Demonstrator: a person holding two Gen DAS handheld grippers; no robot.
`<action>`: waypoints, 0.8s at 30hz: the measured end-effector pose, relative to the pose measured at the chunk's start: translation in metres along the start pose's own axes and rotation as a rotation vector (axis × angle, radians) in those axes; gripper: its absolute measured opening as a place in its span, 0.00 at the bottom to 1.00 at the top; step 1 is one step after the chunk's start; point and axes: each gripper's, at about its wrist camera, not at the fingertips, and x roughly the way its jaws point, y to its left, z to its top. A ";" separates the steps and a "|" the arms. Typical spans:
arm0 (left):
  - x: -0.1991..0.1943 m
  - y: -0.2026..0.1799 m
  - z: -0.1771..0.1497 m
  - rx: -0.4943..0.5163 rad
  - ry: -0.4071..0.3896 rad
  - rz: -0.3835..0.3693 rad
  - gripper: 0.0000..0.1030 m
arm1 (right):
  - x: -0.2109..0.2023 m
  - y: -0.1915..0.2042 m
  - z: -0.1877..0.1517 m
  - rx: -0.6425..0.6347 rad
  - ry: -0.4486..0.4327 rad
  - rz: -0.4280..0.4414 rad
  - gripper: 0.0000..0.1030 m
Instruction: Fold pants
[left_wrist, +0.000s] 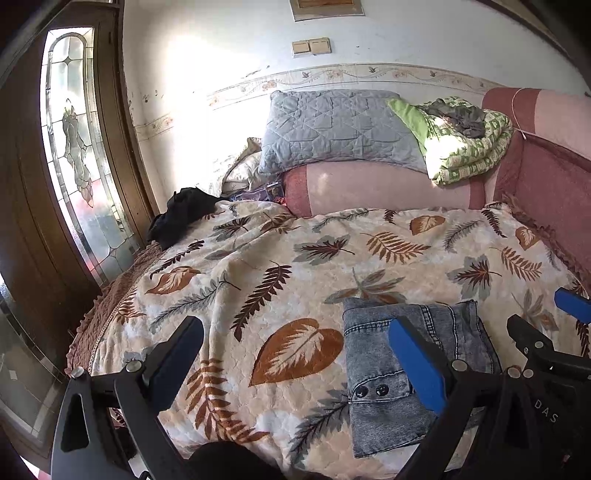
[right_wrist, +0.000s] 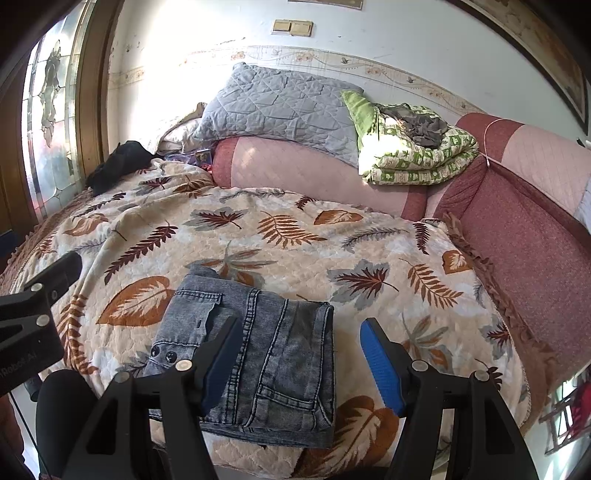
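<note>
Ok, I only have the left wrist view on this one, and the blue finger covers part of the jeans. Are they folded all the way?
Observer: Yes. In the right wrist view the jeans lie as one compact folded rectangle on the leaf-print blanket, with the far right edge squared off.
Operator: Is the right gripper holding them?
Observer: No. The right gripper hangs open above the jeans, its pads apart and not pinching the cloth.
Operator: Anything beyond the right end of the bed?
Observer: A dark red padded side runs along it, with a pink quilted panel above.
Operator: And the left gripper?
Observer: From the right wrist view only one black finger shows, clear of the jeans, above the blanket.
</note>
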 end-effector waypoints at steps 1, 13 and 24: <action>0.000 0.000 0.000 0.005 -0.004 0.004 0.97 | 0.000 0.000 0.000 0.000 0.000 -0.001 0.68; 0.026 -0.006 -0.019 0.040 0.085 -0.027 0.97 | 0.021 -0.008 -0.013 0.022 0.055 0.024 0.68; 0.123 -0.019 -0.059 0.030 0.385 -0.203 0.97 | 0.123 -0.070 -0.064 0.292 0.278 0.315 0.68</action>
